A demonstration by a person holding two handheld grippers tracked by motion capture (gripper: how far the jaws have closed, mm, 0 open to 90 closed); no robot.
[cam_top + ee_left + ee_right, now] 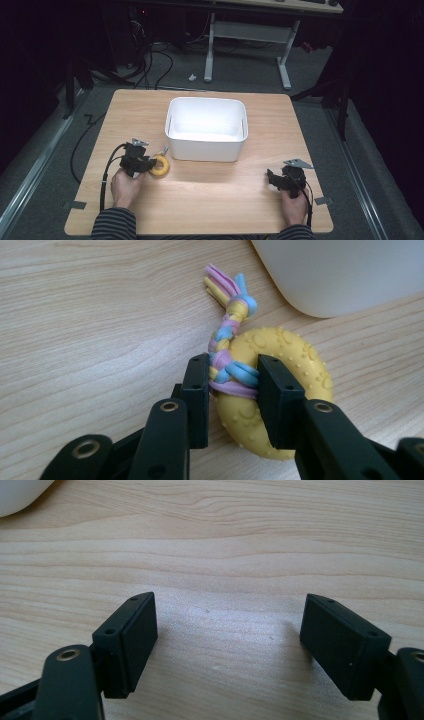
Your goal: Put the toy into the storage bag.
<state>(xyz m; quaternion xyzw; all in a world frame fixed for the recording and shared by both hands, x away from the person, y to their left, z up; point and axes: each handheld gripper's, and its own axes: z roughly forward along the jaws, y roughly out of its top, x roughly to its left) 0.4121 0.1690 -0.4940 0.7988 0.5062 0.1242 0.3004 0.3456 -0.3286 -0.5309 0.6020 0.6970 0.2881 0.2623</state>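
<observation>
- While the person's left hand [125, 186] lies low on the worktop [210, 192], the left claw [232, 377] clamps the yellow ring toy [280, 390] at its braided rope [227, 337].
- Just beyond stands the white bin [206, 129].
- Well apart, the right claw [227, 640] gapes, resting level.

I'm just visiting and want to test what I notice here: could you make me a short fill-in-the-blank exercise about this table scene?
1. The left gripper has its jaws closed on a knobbly yellow rubber ____ toy with a braided pastel rope.
2. The toy lies on the wooden table just outside the empty white plastic ____.
3. The right gripper has its jaws ____, with nothing between them.

Missing words: ring; tub; open
</observation>
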